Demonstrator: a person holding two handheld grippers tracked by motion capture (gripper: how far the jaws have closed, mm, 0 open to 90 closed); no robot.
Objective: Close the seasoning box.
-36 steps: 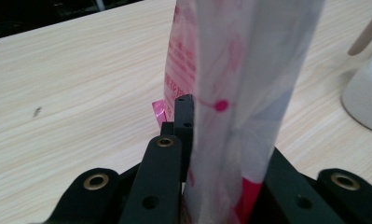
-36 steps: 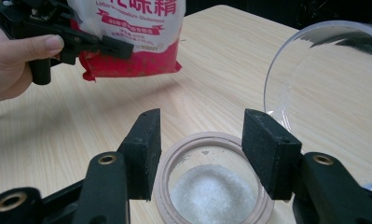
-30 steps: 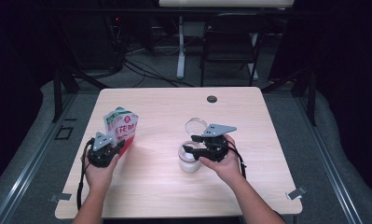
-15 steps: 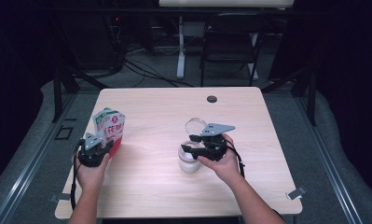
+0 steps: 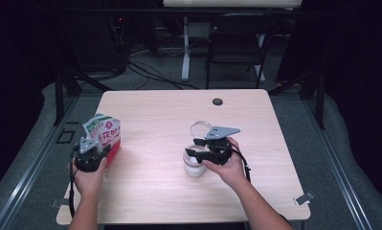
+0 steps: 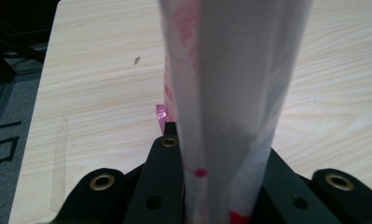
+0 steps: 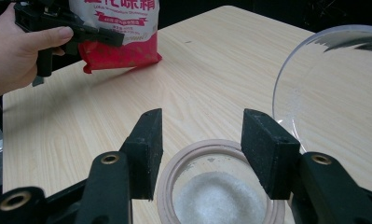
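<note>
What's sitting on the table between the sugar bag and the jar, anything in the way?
Nothing visible. The bag, clamped in the left gripper, is near the table's left edge; bare wood runs across to the open jar under the right gripper. Its hinged lid tilts to the far side.

Our left hand point(image 5: 89, 178) comes in from the bottom edge, forearm straight, holding the left gripper point(image 5: 94, 149) low near the worktop's left side with its fingers point(image 6: 162, 177) nipped close on a pouch. Our right forearm slants in from the lower right, and the right gripper point(image 5: 196, 152) points leftward, fingers point(image 7: 148, 140) standing apart.
</note>
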